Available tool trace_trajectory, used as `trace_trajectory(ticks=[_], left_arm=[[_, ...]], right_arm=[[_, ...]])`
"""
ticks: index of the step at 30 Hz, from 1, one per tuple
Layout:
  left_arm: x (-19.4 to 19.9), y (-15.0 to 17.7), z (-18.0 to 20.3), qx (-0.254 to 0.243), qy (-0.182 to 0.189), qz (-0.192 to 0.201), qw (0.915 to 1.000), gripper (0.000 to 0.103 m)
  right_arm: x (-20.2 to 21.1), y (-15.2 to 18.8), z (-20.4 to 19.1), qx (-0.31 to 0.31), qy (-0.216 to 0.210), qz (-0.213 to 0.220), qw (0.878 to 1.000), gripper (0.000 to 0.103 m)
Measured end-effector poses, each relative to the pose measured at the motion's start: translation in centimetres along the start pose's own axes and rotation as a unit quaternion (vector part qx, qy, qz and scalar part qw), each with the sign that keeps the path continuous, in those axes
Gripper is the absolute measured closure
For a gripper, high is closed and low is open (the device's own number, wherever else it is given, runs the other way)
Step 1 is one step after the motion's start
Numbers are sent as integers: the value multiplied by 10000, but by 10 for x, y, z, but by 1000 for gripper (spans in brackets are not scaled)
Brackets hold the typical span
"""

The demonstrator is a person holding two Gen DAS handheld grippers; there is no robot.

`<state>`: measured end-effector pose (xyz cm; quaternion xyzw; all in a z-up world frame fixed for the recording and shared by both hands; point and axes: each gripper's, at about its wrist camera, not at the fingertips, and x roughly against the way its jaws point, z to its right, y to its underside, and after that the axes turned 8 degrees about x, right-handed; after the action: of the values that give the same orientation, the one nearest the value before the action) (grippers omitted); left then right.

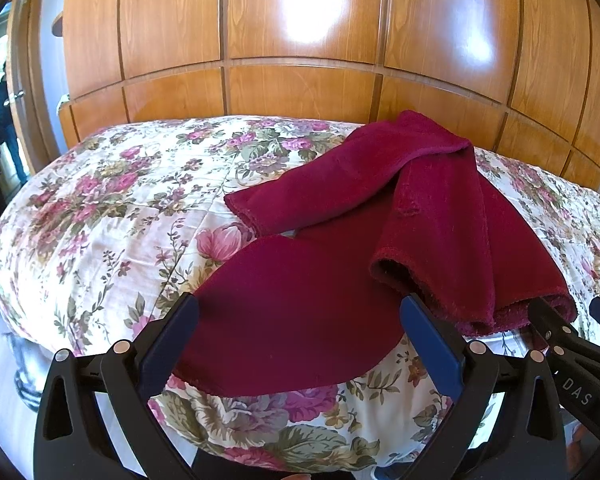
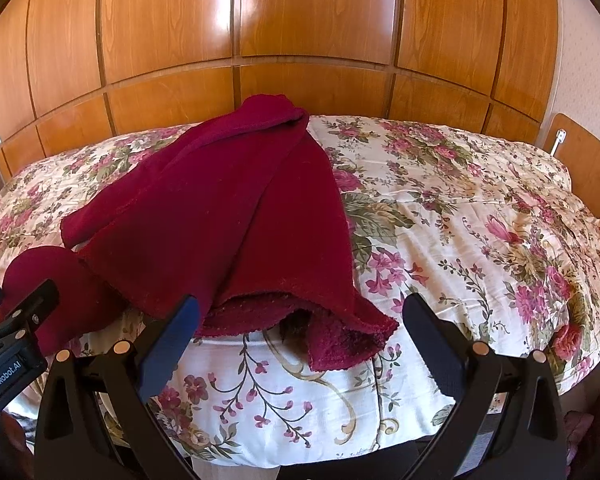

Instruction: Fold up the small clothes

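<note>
A dark red fleece garment lies rumpled on the floral bedspread, one sleeve stretched out to the left. Its smooth near part sits between the fingers of my left gripper, which is open and low over the cloth. In the right wrist view the garment spreads left of centre, its fuzzy hem turned up at the near edge. My right gripper is open just in front of that hem, holding nothing. The right gripper's fingers show beside the hem; the left gripper shows at the far left.
Glossy wooden wardrobe panels stand right behind the bed. A wooden headboard is at the right end. A doorway with a person's dark figure is at the far left. The bed's near edge drops to the floor.
</note>
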<state>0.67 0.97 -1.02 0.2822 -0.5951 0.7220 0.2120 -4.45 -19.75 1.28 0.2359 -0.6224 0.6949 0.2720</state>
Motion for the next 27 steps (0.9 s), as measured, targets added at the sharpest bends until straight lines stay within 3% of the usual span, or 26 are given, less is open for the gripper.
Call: trace_trajectory(ticks=[27], left_arm=[[-1,0,-3,57,-17,-68,10000,3]], right_arm=[[1,-1,-5,54,-121,-5,9999,2]])
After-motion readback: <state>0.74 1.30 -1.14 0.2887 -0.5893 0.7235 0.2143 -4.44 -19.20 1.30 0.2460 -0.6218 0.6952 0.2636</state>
